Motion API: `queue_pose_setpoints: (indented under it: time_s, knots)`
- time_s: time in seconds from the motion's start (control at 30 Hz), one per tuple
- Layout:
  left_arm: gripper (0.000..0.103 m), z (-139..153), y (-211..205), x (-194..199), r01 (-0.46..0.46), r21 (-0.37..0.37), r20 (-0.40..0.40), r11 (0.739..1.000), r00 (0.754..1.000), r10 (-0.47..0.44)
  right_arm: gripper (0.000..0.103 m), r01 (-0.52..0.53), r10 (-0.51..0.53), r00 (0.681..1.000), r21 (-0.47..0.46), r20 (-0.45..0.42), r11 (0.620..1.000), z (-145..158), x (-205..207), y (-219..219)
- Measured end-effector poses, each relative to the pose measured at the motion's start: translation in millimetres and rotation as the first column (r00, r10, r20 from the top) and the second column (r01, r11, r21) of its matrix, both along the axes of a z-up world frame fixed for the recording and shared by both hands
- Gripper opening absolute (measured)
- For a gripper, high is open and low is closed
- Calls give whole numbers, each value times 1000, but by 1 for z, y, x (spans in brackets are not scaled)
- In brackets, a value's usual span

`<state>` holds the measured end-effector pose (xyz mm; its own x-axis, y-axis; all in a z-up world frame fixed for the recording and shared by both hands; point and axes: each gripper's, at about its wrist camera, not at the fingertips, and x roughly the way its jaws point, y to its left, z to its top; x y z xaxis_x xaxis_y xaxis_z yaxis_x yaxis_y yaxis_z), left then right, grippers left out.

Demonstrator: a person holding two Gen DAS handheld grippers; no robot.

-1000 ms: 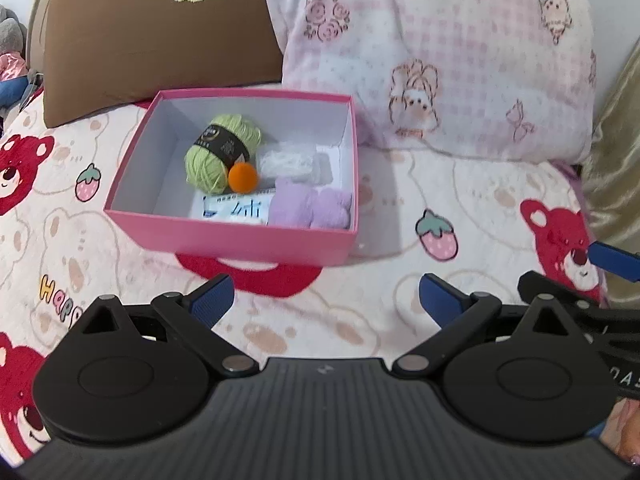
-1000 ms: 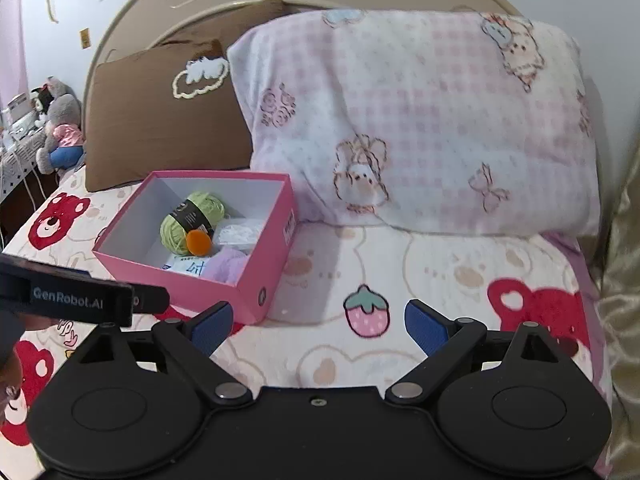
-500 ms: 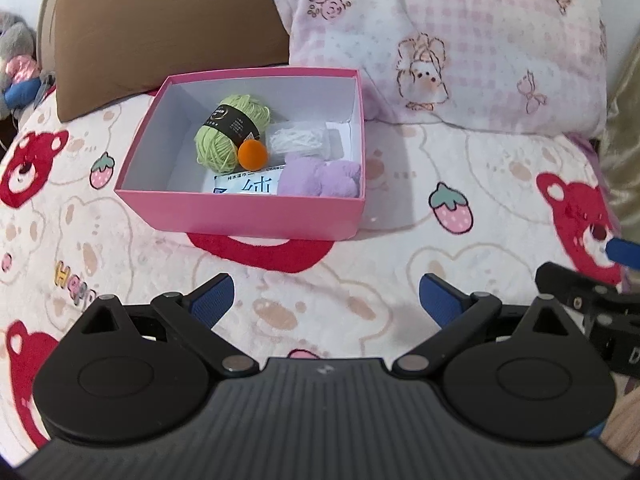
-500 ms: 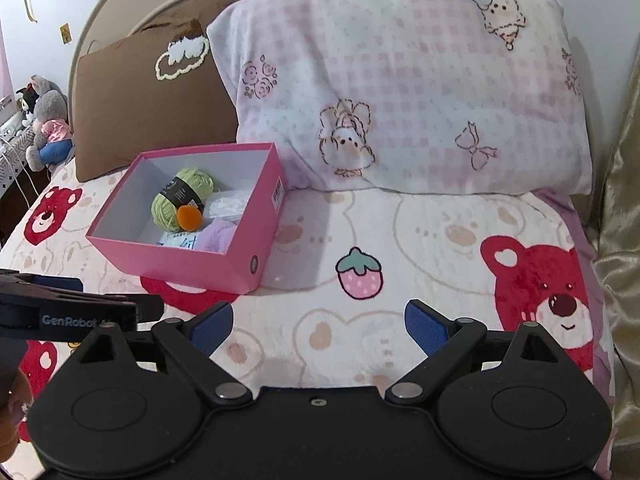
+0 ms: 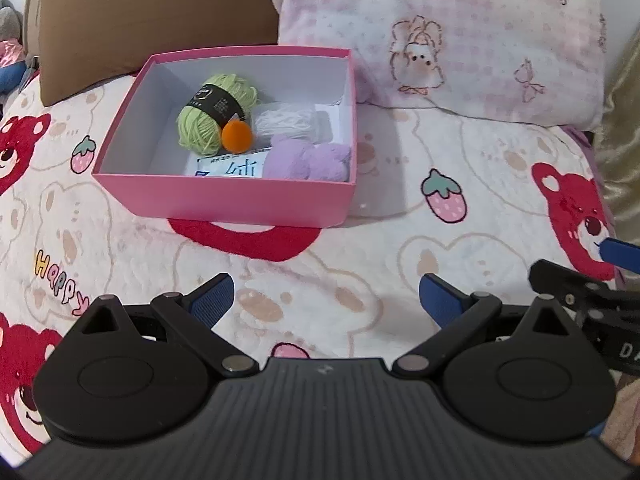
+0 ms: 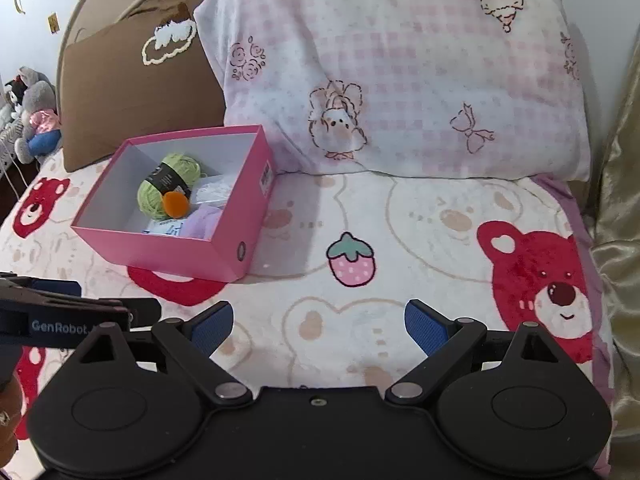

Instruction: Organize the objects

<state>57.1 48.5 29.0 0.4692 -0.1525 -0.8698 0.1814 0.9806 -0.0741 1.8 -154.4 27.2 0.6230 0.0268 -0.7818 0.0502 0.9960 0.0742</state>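
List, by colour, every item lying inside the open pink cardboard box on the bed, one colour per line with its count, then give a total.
Green: 1, green yarn ball with a black label
Orange: 1, round orange pompom
White: 1, white thread bundle
Purple: 1, fluffy purple plush piece
White and blue: 1, flat printed packet
Total: 5

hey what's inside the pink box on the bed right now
Inside the pink box: green yarn, an orange pompom, white yarn, a lilac plush and a printed packet. The packet is partly covered by the others and by the box's near wall.
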Motion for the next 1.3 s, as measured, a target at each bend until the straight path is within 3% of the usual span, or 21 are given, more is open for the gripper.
queue_pose_setpoints:
  time_s: [0.4, 0.83, 1.3]
  knots:
    - [100, -5, -2, -7, -1, 43, -13, 999, 1000, 1, 95, -23, 23, 1000, 17, -8, 1000, 0, -7, 1]
    - [100, 6, -7, -19, 12, 43, 0, 999, 1000, -12, 95, -14, 14, 1000, -17, 3, 1000, 2, -13, 0]
    - [103, 12, -16, -23, 15, 95, 14, 995, 1000, -16, 95, -12, 12, 1000, -9, 12, 1000, 1, -17, -5]
